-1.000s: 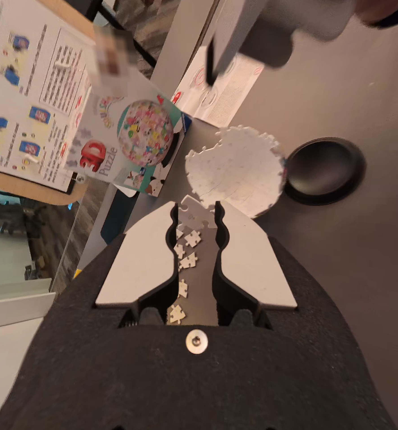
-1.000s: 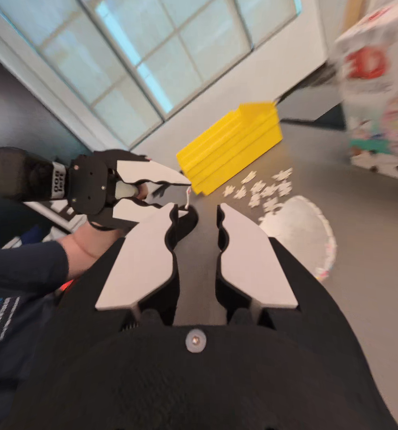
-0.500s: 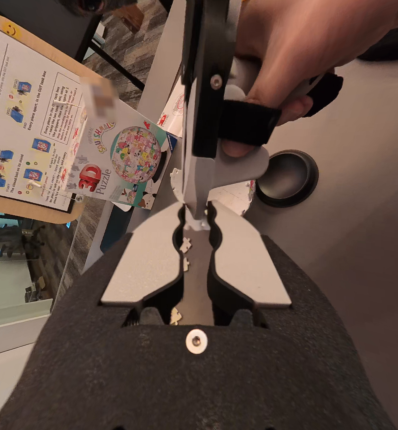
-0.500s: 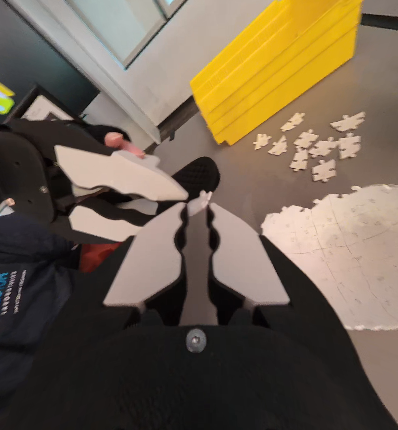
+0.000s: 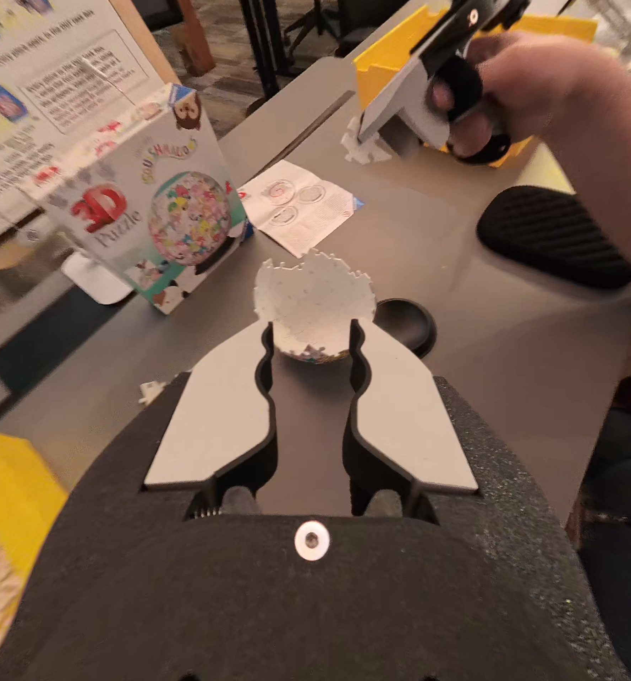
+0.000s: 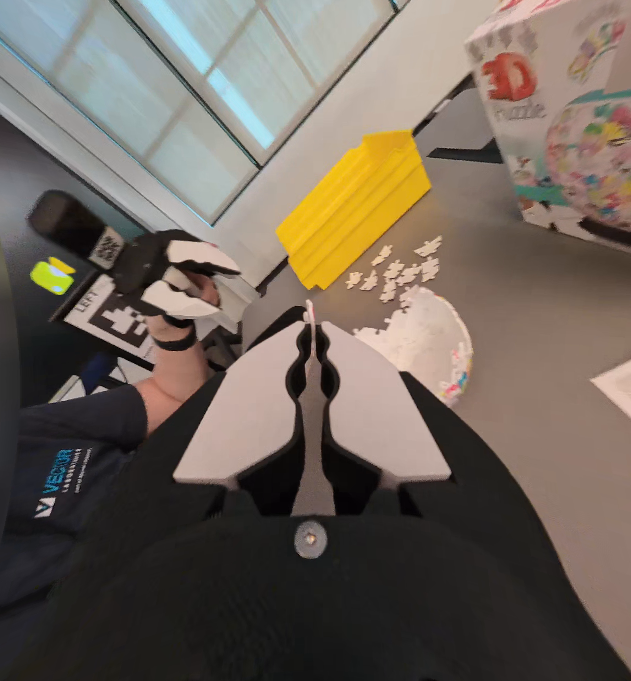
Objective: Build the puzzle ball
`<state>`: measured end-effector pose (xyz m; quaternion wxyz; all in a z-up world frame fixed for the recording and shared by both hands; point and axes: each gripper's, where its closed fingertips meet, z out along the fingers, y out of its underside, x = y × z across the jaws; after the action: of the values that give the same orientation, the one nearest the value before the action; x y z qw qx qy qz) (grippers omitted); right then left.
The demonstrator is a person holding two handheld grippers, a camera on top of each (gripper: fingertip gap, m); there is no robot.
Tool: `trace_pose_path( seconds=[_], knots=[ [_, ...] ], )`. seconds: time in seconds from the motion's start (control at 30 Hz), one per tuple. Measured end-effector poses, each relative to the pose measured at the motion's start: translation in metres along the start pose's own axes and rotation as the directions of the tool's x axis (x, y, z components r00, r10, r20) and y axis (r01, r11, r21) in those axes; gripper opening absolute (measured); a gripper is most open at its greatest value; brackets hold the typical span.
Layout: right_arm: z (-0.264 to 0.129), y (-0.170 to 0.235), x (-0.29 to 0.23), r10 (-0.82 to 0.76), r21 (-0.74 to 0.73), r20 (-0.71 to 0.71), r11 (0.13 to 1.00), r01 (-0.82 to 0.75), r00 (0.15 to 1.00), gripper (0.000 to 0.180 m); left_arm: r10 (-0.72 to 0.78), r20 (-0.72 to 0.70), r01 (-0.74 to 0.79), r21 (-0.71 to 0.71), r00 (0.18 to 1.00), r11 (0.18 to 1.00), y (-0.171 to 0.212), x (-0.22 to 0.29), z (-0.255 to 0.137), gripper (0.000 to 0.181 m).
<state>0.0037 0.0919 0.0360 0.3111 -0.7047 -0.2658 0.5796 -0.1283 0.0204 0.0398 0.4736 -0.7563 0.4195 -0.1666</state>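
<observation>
Printed writing stands on the puzzle box [image 5: 151, 206], the folded leaflet [image 5: 299, 206], the instruction board [image 5: 48, 92], a dark sleeve [image 6: 59, 482] and a black-and-white marker card [image 6: 118, 324]

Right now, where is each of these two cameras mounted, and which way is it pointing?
Left wrist view: sits on the left gripper, looking along its open fingers at the half ball on the table; the right hand shows.
Right wrist view: sits on the right gripper, shut on a piece, facing the windows; a sleeve shows.
Shared: half ball, box, bin.
</observation>
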Motion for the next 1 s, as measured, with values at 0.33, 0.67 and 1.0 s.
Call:
trace_pose_path(
  seconds=[0.33,0.67,1.0],
  knots=[
    [0.065,0.022,-0.096,-0.203,0.026,0.282,0.979,0.204,0.938,0.003,-0.133,-0.338,0.212,0.206,0.932,0.955,-0.027,0.059,0.026,0.021],
    [0.073,0.03,-0.1,-0.32,-0.036,0.279,0.939,0.343,0.905,0.003,-0.114,-0.38,0.222,0.253,0.918,0.942,-0.031,0.05,0.011,0.0],
    [0.061,0.002,-0.103,-0.479,-0.004,0.223,0.87,0.492,0.849,0.003,-0.1,-0.484,0.245,0.246,0.869,0.938,-0.059,0.049,0.011,0.012]
  ],
)
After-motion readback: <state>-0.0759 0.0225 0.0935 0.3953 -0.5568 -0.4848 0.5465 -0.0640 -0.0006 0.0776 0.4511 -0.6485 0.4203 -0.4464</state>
